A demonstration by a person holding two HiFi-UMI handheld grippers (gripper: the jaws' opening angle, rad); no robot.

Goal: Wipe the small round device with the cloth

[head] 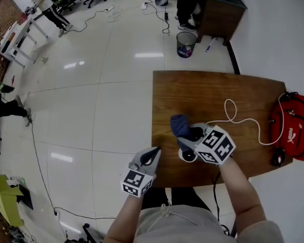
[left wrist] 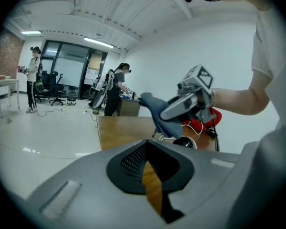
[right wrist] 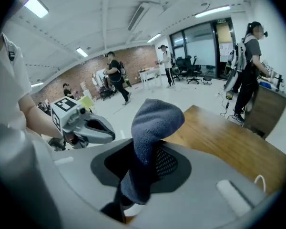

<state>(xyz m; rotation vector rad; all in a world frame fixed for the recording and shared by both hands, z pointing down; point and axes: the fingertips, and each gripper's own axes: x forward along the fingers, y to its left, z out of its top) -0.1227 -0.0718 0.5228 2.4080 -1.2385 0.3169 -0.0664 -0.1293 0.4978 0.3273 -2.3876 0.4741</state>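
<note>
Right gripper view showed the jaws of the right gripper (right wrist: 136,175) clamped on the cloth (right wrist: 152,128) poking up between them, while the left gripper (left wrist: 150,178) jaws sat closed, empty.

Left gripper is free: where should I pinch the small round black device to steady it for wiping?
Probably its low sides, coming in level from the table's near edge. The small round black device sits flat, and the right gripper holds the blue-grey cloth above it, blocking a top approach.
</note>
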